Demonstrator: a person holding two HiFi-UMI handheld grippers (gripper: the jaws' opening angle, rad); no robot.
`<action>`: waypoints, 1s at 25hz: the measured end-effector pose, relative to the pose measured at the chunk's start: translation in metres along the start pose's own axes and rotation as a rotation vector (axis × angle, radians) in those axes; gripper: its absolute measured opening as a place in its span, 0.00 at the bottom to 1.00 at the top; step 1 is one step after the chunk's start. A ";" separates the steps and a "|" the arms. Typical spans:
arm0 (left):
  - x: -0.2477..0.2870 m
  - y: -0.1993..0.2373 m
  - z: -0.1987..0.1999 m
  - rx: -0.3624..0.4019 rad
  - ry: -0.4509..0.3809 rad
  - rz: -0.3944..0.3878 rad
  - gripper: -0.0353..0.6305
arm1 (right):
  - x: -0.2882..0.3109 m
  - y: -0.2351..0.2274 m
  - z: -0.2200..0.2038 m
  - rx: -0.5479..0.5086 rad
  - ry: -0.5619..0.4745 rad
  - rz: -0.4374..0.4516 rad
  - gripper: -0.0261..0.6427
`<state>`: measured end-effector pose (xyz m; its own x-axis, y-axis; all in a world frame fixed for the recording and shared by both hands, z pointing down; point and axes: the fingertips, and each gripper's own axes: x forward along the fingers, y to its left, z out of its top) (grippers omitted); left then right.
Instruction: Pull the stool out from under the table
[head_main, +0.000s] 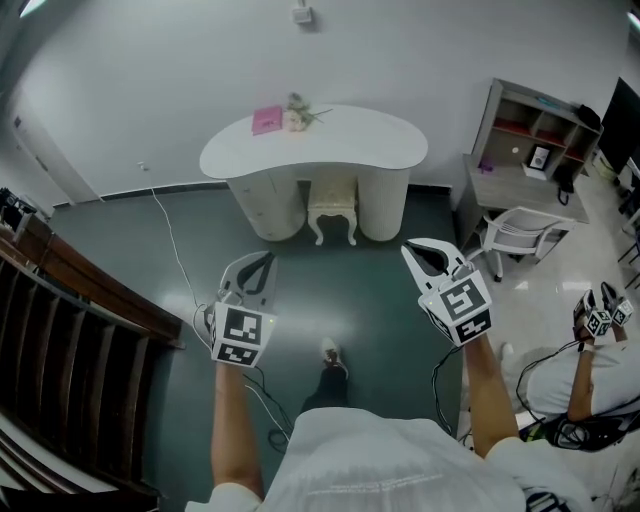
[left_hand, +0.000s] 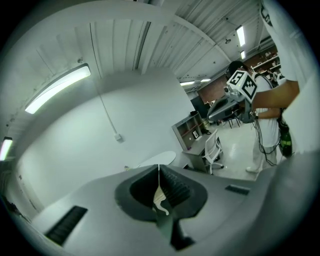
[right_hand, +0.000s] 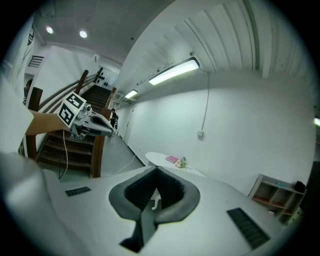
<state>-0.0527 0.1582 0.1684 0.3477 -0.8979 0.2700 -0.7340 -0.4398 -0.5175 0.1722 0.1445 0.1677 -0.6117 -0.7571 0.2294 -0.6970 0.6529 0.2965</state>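
Observation:
A small cream stool (head_main: 332, 210) with curved legs stands tucked under the white kidney-shaped table (head_main: 380, 150) against the far wall. Both grippers hang in the air well short of it, over the dark green floor. My left gripper (head_main: 264, 259) is shut and holds nothing, left of the stool's line. To the right of that line, my right gripper (head_main: 422, 249) is shut and empty as well. In the left gripper view the jaws (left_hand: 159, 169) meet in a thin seam, with the tabletop (left_hand: 159, 159) far beyond. The right gripper view shows its closed jaws (right_hand: 157, 170) before the table (right_hand: 167, 161).
A pink book (head_main: 267, 120) and flowers (head_main: 298, 114) lie on the table. A wooden staircase (head_main: 60, 320) runs along the left. A white cable (head_main: 172, 245) trails over the floor. At right stand a desk with shelves (head_main: 530, 140), a white chair (head_main: 520, 230) and another person (head_main: 585, 370).

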 end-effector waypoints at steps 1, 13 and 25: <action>0.009 0.005 -0.003 -0.003 -0.001 -0.003 0.08 | 0.008 -0.005 -0.001 0.003 -0.001 -0.004 0.06; 0.154 0.095 -0.057 -0.060 0.034 -0.067 0.08 | 0.167 -0.067 0.000 0.019 0.038 0.004 0.06; 0.280 0.180 -0.109 -0.078 0.068 -0.130 0.08 | 0.314 -0.120 -0.011 0.040 0.114 -0.046 0.06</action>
<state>-0.1505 -0.1703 0.2393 0.4041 -0.8290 0.3867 -0.7296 -0.5471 -0.4104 0.0679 -0.1719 0.2145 -0.5335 -0.7826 0.3209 -0.7394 0.6157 0.2722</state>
